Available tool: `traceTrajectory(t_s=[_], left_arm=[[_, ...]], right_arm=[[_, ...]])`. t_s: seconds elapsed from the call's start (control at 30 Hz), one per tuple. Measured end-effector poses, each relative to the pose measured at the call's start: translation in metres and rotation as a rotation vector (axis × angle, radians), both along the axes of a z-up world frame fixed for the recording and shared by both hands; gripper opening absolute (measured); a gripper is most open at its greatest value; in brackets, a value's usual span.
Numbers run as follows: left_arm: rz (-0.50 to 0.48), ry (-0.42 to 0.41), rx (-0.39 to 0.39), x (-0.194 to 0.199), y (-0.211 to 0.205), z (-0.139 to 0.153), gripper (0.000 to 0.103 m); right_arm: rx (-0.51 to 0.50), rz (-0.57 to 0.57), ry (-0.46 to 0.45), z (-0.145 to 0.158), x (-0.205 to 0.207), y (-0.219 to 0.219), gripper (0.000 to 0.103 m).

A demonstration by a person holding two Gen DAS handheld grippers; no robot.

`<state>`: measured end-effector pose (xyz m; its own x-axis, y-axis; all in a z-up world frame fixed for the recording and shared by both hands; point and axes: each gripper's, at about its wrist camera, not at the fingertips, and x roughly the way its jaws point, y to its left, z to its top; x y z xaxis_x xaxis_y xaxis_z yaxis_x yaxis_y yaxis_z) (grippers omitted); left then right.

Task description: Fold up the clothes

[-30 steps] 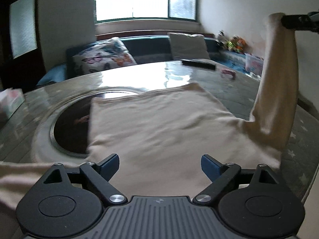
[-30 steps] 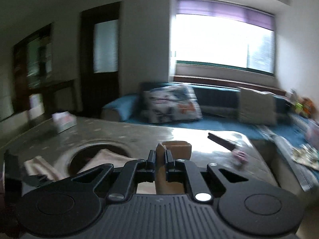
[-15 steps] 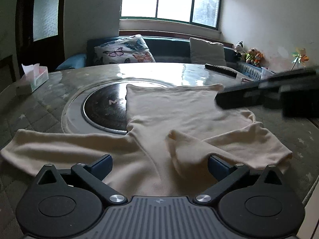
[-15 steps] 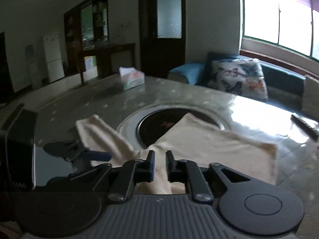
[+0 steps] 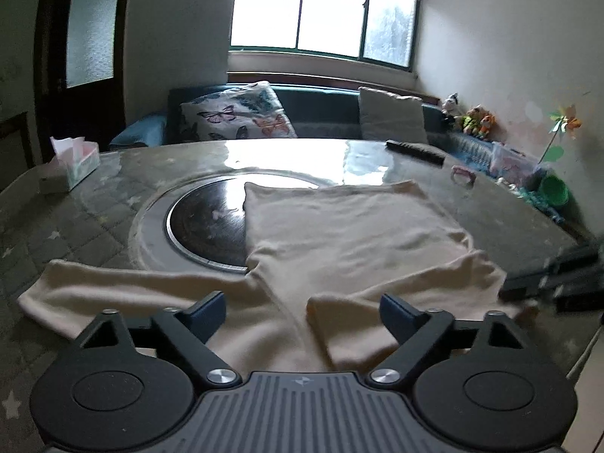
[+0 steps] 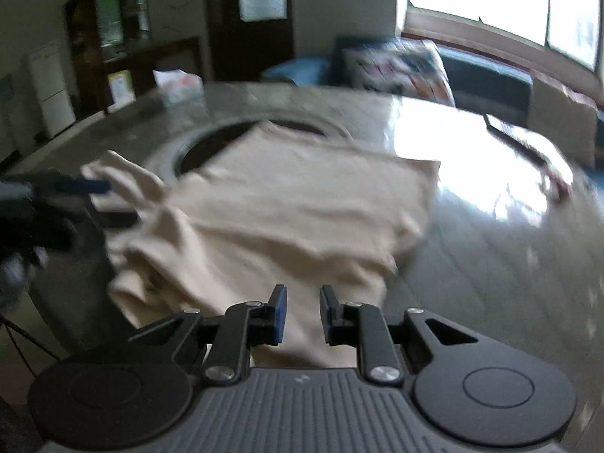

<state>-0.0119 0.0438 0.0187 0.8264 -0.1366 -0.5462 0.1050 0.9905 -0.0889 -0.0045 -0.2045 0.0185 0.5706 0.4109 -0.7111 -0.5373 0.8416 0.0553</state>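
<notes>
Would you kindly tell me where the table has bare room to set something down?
Bare table lies between the tissue box and the outstretched sleeve, and beyond the shirt toward the remote. The near edge is crowded with cloth.

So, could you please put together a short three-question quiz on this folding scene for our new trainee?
1. True or false: the right sleeve of the cream shirt lies folded across its body.
2. Which sleeve is not yet folded in? A) left sleeve B) right sleeve
3. What box stands on the table at the far left of the left wrist view?

Key
1. True.
2. A; it lies stretched out flat.
3. A tissue box.

The left gripper and the right gripper are both open, holding nothing.
</notes>
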Motion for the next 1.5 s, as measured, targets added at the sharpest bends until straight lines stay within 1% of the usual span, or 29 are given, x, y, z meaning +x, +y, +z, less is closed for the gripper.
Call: traceTrajectory(t_s=[0.03, 0.1, 0.13, 0.23, 0.33, 0.4, 0.47, 0.53, 0.6, 0.77, 0.8, 0.87, 0.9, 0.93, 0.97, 1.03, 1.17, 1.23, 1.3, 1.33, 1.4, 1.43, 1.5], left_arm=[[-0.007, 0.003, -0.006, 0.003, 0.0, 0.001, 0.08], [-0.022, 0.011, -0.014, 0.009, -0.002, 0.003, 0.076], [-0.03, 0.019, -0.01, 0.013, -0.003, 0.001, 0.072], [-0.056, 0.045, 0.001, 0.023, -0.008, -0.002, 0.071], [-0.075, 0.076, 0.003, 0.03, -0.011, -0.009, 0.071], [-0.09, 0.093, -0.002, 0.033, -0.012, -0.012, 0.066], [-0.104, 0.106, -0.008, 0.036, -0.013, -0.014, 0.057], [-0.12, 0.118, -0.013, 0.038, -0.014, -0.015, 0.053], [-0.132, 0.129, -0.018, 0.04, -0.014, -0.016, 0.046], [-0.141, 0.15, -0.022, 0.044, -0.013, -0.019, 0.043], [-0.138, 0.155, -0.023, 0.045, -0.013, -0.019, 0.041], [-0.13, 0.152, -0.018, 0.046, -0.011, -0.018, 0.018], [-0.126, 0.149, -0.013, 0.047, -0.01, -0.018, 0.013], [-0.123, 0.149, -0.016, 0.047, -0.008, -0.017, 0.007], [-0.122, 0.138, -0.01, 0.047, -0.007, -0.015, 0.004], [-0.12, 0.116, 0.003, 0.046, -0.005, -0.01, 0.004], [-0.11, 0.035, 0.047, 0.043, -0.006, 0.002, 0.003], [-0.105, 0.039, 0.07, 0.045, -0.007, -0.002, 0.003], [-0.089, 0.077, 0.077, 0.05, -0.006, -0.009, 0.004], [-0.079, 0.094, 0.079, 0.052, -0.005, -0.013, 0.006], [-0.044, 0.1, 0.086, 0.051, -0.001, -0.013, 0.007], [-0.035, 0.094, 0.081, 0.05, 0.002, -0.011, 0.009], [-0.032, 0.077, 0.072, 0.046, 0.005, -0.005, 0.016]], right_arm=[[0.003, -0.003, 0.017, -0.004, 0.0, -0.004, 0.018], [0.009, -0.007, 0.05, -0.013, 0.0, -0.012, 0.018], [0.013, -0.001, 0.051, -0.013, 0.002, -0.013, 0.018], [0.022, 0.003, 0.008, -0.005, 0.007, -0.018, 0.018], [0.009, 0.004, -0.039, 0.005, 0.023, -0.021, 0.018], [-0.017, 0.019, -0.06, 0.007, 0.033, -0.021, 0.018], [-0.047, 0.044, -0.071, 0.007, 0.044, -0.019, 0.018], [-0.081, 0.087, -0.079, 0.006, 0.051, -0.015, 0.018], [-0.113, 0.141, -0.087, 0.005, 0.057, -0.011, 0.018], [-0.165, 0.269, -0.081, 0.001, 0.066, 0.001, 0.018], [-0.174, 0.286, -0.074, -0.001, 0.067, 0.002, 0.018], [-0.19, 0.32, -0.059, -0.006, 0.07, 0.006, 0.017], [-0.188, 0.324, -0.046, -0.007, 0.072, 0.006, 0.015], [-0.182, 0.328, -0.037, -0.009, 0.073, 0.005, 0.009], [-0.179, 0.33, -0.035, -0.009, 0.073, 0.005, 0.006], [-0.168, 0.316, -0.039, -0.006, 0.072, 0.003, 0.005], [-0.135, 0.268, -0.053, -0.002, 0.073, -0.003, 0.004], [-0.123, 0.244, -0.059, -0.003, 0.073, -0.005, 0.004], [-0.111, 0.221, -0.064, -0.004, 0.074, -0.006, 0.005], [-0.106, 0.209, -0.067, -0.005, 0.074, -0.007, 0.006], [-0.094, 0.185, -0.073, -0.006, 0.075, -0.009, 0.008], [-0.088, 0.173, -0.075, -0.007, 0.075, -0.009, 0.01], [-0.077, 0.163, -0.084, -0.004, 0.073, -0.01, 0.01]])
